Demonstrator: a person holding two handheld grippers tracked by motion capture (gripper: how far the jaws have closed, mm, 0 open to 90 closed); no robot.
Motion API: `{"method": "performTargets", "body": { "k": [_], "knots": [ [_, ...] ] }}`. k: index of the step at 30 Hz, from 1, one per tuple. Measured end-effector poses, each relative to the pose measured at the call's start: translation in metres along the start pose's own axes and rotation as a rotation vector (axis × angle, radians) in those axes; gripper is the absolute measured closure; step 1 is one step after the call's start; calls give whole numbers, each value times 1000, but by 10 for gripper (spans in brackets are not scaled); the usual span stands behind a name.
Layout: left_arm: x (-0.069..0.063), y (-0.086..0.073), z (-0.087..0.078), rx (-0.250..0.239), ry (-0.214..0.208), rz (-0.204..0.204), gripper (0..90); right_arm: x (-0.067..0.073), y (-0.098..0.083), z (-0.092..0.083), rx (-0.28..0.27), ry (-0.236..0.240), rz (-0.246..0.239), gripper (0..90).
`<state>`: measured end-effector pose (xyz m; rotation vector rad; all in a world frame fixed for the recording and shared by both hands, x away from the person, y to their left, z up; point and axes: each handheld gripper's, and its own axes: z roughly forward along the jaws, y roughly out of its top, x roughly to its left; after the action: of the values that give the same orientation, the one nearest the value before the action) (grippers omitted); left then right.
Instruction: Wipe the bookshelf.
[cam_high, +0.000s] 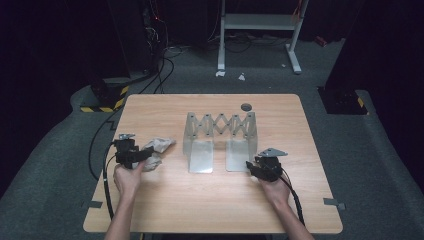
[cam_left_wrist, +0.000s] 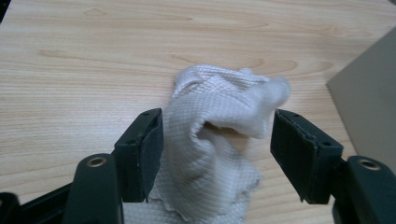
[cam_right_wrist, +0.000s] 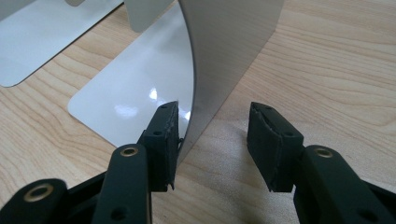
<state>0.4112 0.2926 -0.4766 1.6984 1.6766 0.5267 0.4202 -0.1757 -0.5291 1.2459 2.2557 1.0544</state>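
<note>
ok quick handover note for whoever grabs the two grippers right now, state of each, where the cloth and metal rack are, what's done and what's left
Left gripper: jaws open, crumpled white woven cloth lies between them; one pad is against it, the other stands clear, so no grip.
Right gripper: jaws open, straddling the upright wall of the grey metal expanding bookend rack; one pad is at the wall, the other clear.
Rack stands mid-table on the light wooden table, cloth to its left, apart from it.
Done: both grippers are in place.
Left, probably: close on the cloth, steady the rack, wipe it.
</note>
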Motion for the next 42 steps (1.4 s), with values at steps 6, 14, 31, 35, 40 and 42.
{"method": "performTargets", "body": {
  "k": [6,14,31,35,40,42],
  "knots": [
    [3,1,19,50,9,-15,336,2,0,1,9,-8,-17,535],
    [0,-2,40,91,43,11,376,1,0,1,9,-8,-14,538],
    [2,-6,50,115,24,65,772,4,-1,0,4,-37,-31,686],
    [-4,-6,45,112,-25,79,785,2,-1,-1,3,-42,-20,753],
    [-13,-6,40,100,-69,108,789,0,-1,-1,2,-41,1,771],
    [-17,-6,39,98,-94,122,789,0,-1,-1,2,-45,1,774]
  ]
}}
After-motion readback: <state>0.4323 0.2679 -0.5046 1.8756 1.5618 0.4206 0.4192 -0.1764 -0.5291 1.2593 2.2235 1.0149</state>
